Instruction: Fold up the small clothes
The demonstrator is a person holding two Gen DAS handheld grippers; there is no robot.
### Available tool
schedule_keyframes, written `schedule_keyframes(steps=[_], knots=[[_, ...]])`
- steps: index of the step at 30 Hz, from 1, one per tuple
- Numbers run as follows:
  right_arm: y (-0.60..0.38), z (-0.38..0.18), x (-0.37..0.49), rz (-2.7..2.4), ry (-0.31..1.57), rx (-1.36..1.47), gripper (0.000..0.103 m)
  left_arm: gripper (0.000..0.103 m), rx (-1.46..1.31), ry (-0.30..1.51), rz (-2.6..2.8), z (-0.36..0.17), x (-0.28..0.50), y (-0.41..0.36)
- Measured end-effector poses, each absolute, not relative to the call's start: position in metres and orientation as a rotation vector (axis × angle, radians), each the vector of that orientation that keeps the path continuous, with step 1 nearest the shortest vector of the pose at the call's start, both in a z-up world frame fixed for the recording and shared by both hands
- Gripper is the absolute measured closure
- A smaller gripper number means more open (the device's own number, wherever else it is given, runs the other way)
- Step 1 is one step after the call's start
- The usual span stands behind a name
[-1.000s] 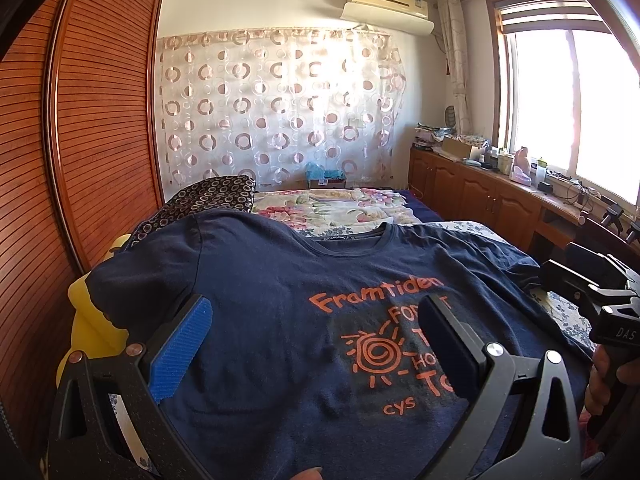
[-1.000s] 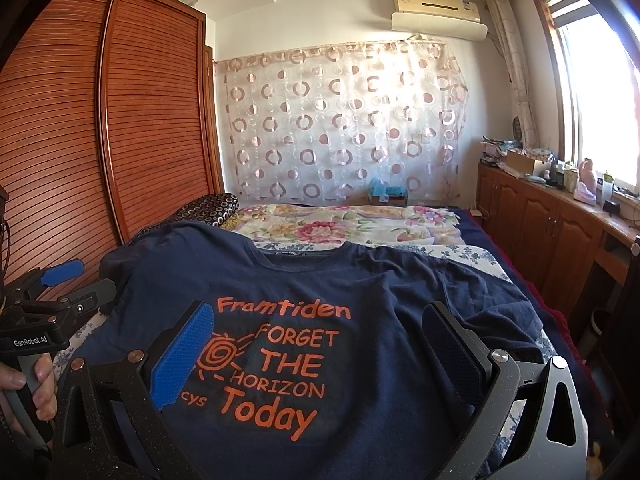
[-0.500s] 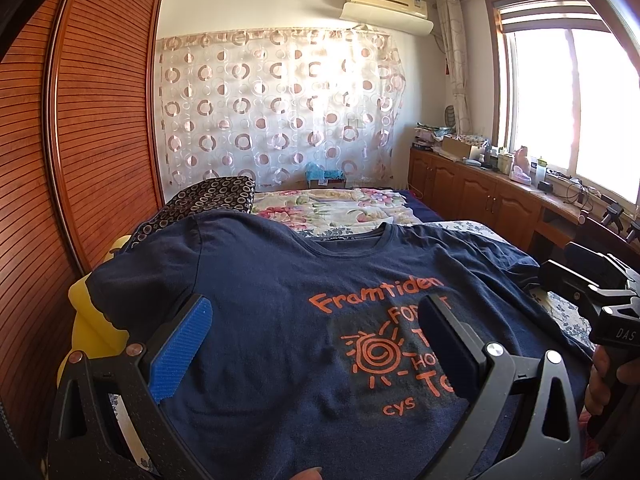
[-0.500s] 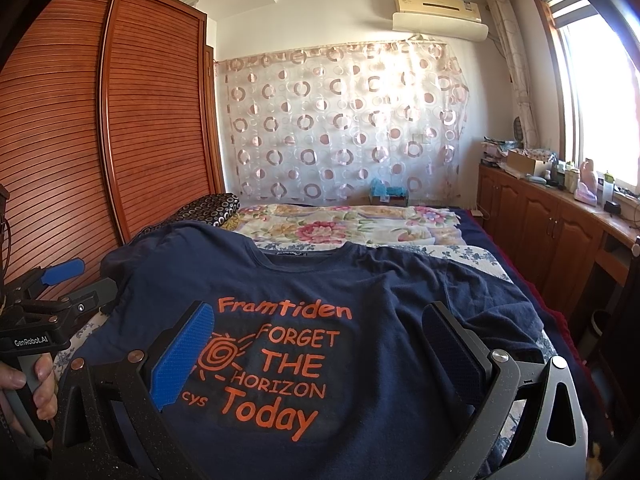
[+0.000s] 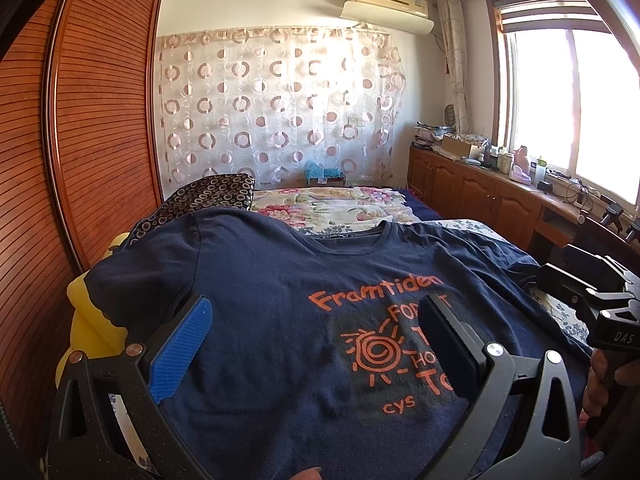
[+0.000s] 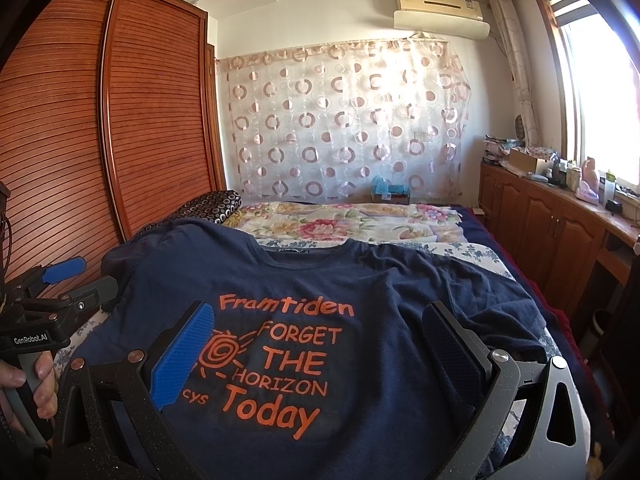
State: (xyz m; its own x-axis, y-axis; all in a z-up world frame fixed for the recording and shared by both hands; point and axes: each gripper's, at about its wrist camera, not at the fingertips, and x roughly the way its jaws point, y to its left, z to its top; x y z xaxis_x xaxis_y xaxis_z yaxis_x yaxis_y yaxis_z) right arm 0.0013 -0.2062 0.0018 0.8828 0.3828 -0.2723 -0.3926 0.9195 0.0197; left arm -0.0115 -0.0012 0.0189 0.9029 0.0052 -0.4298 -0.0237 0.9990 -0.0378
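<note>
Left wrist view shows both grippers [image 5: 316, 344] [image 6: 316, 352] spread empty over the flat navy cotton T-shirt [image 5: 280, 300]; grabbing both layers unevenly could skew folds.

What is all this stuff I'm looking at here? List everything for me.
T-shirt: one, navy with orange print, spread flat on the bed, neck away from the cameras.
Bed: one, floral sheet, under the shirt.
Quilt: one, flowered, folded at the far end of the bed.
Pillow: one, dark with rings, far left.
Yellow item: one, at the bed's left edge, partly hidden.
Wardrobe: one, reddish wood slats, left wall.
Curtain: one, sheer with circles, far wall.
Air conditioner: one, cream, above the curtain.
Cabinets: wooden row under the window, cluttered top.
Left gripper: fingers open, above the shirt.
Right gripper: fingers open, above the shirt.
</note>
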Motion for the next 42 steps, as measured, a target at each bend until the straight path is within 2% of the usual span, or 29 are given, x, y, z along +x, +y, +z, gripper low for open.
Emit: schedule_keyframes(steps=[15, 31, 36, 37, 42], knots=[[-0.188, -0.025, 0.032, 0.455, 0.453, -0.099, 0.000, 0.000, -0.060, 0.516, 0.038, -0.010, -0.002, 0.047], [-0.188, -0.023, 0.042, 0.521, 0.509, -0.142, 0.001, 0.001, -0.074, 0.589, 0.102, -0.022, 0.005, 0.138], [-0.184, -0.028, 0.043, 0.519, 0.501, -0.135, 0.001, 0.015, -0.149, 0.659, 0.084, -0.043, 0.013, 0.162], [-0.180, -0.029, 0.043, 0.517, 0.498, -0.140, 0.001, 0.020, -0.154, 0.677, 0.076, -0.047, 0.016, 0.163], [-0.173, -0.031, 0.042, 0.510, 0.497, -0.149, 0.001, 0.036, -0.108, 0.788, 0.088, -0.071, 0.036, 0.166]])
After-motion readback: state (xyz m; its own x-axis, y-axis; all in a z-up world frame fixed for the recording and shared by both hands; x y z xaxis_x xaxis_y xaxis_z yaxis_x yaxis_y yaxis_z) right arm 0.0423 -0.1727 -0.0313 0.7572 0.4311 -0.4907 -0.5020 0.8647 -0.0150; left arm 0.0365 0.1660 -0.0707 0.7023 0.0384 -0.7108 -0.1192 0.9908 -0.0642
